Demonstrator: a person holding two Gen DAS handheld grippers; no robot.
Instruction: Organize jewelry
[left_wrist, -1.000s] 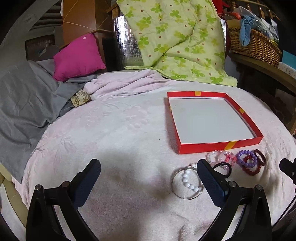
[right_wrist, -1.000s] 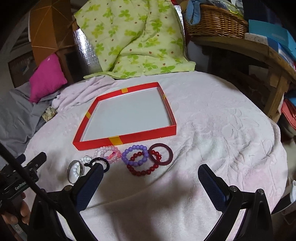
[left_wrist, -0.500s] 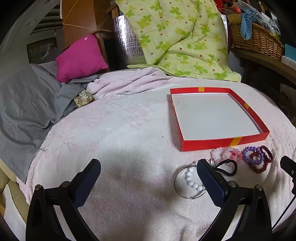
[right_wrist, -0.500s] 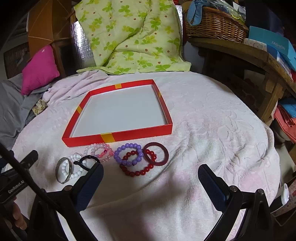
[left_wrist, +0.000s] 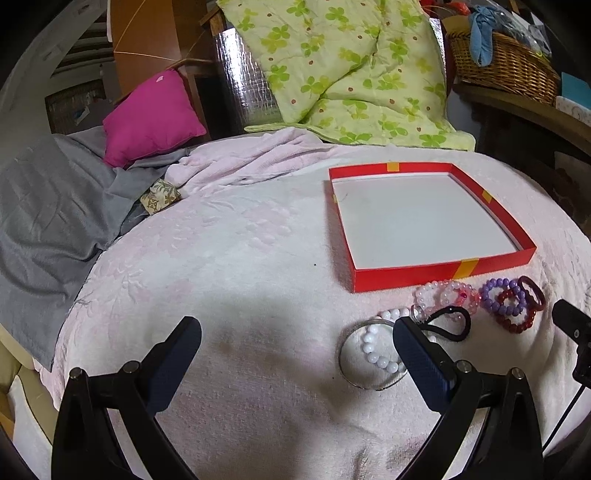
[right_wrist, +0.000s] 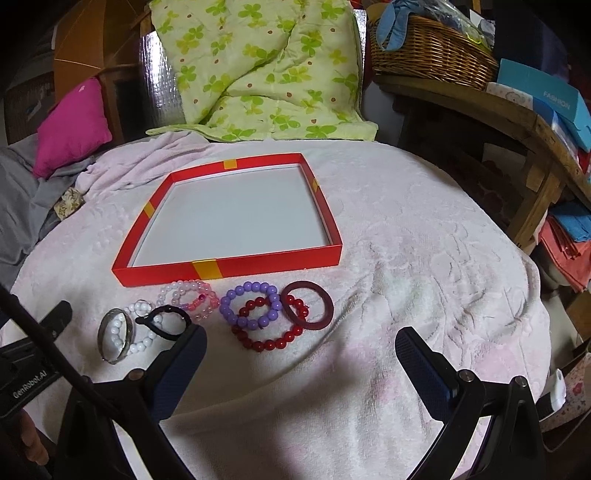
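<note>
Both grippers, left gripper (left_wrist: 297, 349) and right gripper (right_wrist: 301, 354), hover with fingers spread, holding nothing. The bracelets (right_wrist: 255, 310) lie in a row on the pink blanket (right_wrist: 406, 258), just beside the empty red tray (right_wrist: 236, 267).

My red tray (right_wrist: 236, 271), white inside and bare, sits flat at centre frame. Below its near wall lies a row: silver bangle (right_wrist: 115, 336) at lower left, white bead bracelet (right_wrist: 142, 345) through it, black hair tie (right_wrist: 164, 321), pink bracelets (right_wrist: 192, 297), purple bracelet (right_wrist: 249, 304) overlapping red beads (right_wrist: 271, 341), maroon ring (right_wrist: 308, 304) rightmost.
</note>
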